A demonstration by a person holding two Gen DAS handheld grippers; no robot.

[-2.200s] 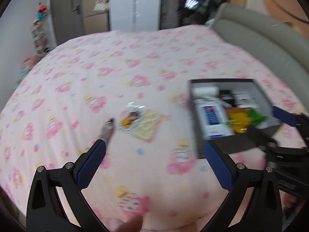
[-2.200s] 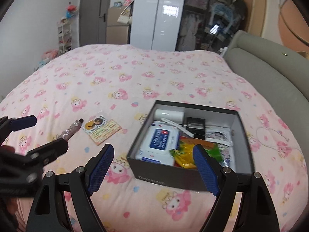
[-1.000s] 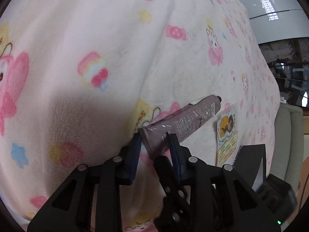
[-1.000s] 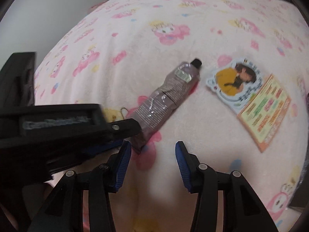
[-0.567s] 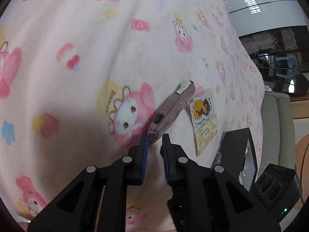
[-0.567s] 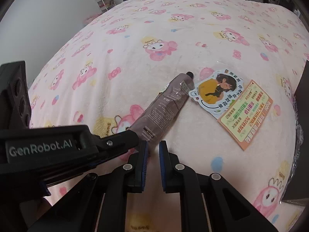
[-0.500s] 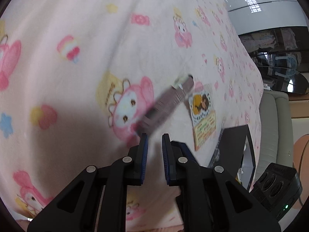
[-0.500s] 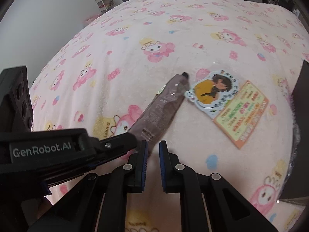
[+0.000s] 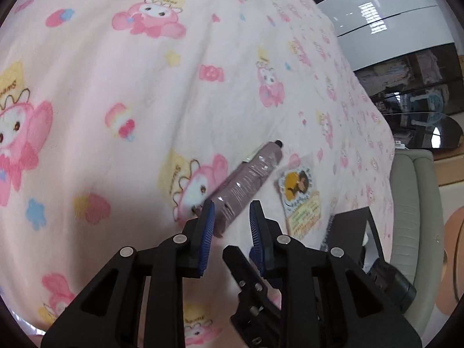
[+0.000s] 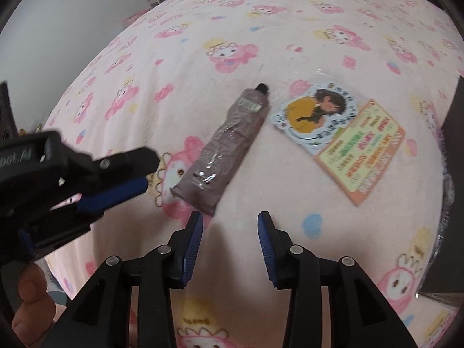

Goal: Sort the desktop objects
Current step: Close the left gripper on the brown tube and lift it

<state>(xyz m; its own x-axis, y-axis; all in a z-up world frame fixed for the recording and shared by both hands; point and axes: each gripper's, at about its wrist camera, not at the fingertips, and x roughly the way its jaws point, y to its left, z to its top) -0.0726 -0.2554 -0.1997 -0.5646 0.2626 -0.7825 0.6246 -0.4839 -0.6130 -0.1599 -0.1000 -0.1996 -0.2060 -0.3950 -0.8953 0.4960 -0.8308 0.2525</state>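
A mauve squeeze tube (image 10: 229, 148) with a black cap lies on the pink cartoon blanket (image 10: 261, 43). It also shows in the left wrist view (image 9: 246, 177). My left gripper (image 9: 230, 210) is open, its blue pads on either side of the tube's crimped end, with a gap to each pad. My right gripper (image 10: 229, 223) is open and empty just short of the same end. A cartoon-girl card (image 10: 339, 127) lies right of the tube, and also shows in the left wrist view (image 9: 301, 197).
A dark storage box (image 9: 351, 226) stands at the right, past the card; its edge shows in the right wrist view (image 10: 455, 107). A grey-green headboard (image 9: 414, 203) runs behind it. The left gripper's body (image 10: 72, 174) crosses the left of the right wrist view.
Both grippers were shut half a second ago and have opened. The left gripper's pads now straddle the tube's end. The tube and card lie where they were.
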